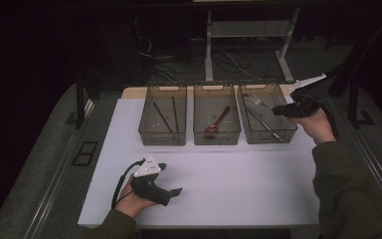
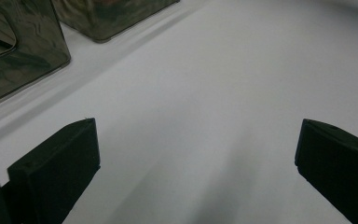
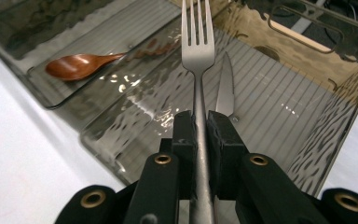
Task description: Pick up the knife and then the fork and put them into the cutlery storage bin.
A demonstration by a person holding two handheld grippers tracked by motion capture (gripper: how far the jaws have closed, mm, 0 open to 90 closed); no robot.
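The right gripper (image 3: 200,135) pinches a fork (image 3: 197,51) by its handle, fingers pressed on it, tines out over the right bin (image 1: 289,130) where a knife (image 3: 225,91) lies. The left gripper (image 1: 176,191) rests on the tabletop (image 1: 229,174), fingers spread and empty. The thin handle could swivel in that narrow grip — or the tines could catch the bin's wall. The handle's end is hidden behind the fingers.

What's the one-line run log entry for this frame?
right tool: shut on fork, over right bin | left tool: open, empty, over table | knife: in right bin
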